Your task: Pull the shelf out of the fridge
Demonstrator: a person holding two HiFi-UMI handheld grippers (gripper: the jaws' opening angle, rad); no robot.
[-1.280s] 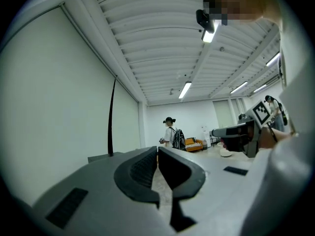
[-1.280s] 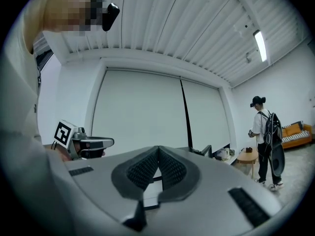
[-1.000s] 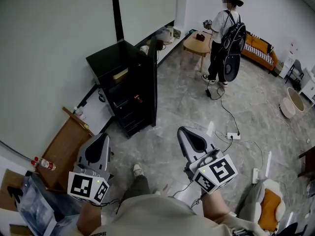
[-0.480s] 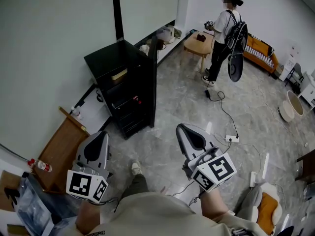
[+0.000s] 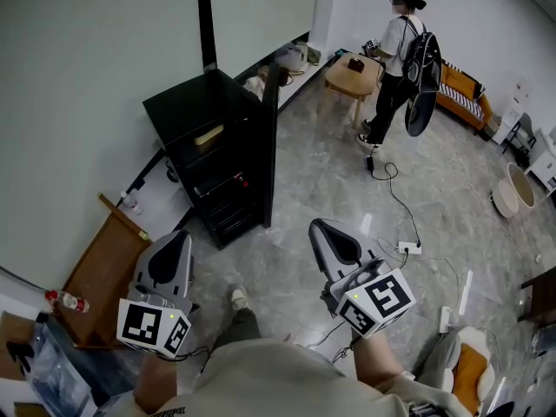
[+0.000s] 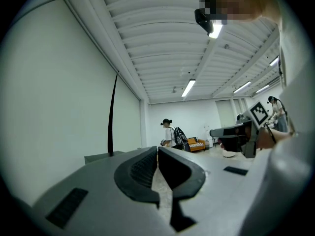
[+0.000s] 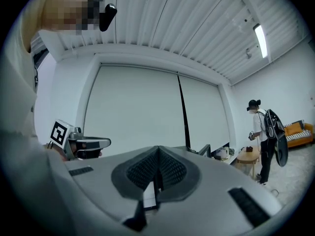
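Both of my tongs are shut with nothing between them; in the left gripper view the two dark ribbed pads of my left gripper (image 5: 185, 236) meet along one seam, and in the right gripper view the pads of my right gripper (image 5: 314, 223) press together the same way. I hold the pair side by side, level, low in front of me, left one at the left, each with its marker cube nearest my body.

The fridge (image 5: 193, 104) is a black cabinet standing against the pale wall, ahead of both tongs and well apart from them, with bare grey floor (image 5: 295, 189) between; it lies nearer to the line of my left gripper than to that of my right. Its door (image 5: 270, 146) stands swung open on the right side of the cabinet, edge-on to me, so the inside faces my way. The shelf (image 5: 222, 189) sits inside the opening among several dark tiers; it is too small and dark to make out further; a tan thing (image 5: 208, 135) lies on an upper tier. Neither gripper touches the fridge, the door or the shelf.

Left of my left gripper a wooden board (image 5: 102, 268) leans by the wall; far beyond the fridge another person (image 5: 398, 55) stands beside a small wooden table (image 5: 351, 78).
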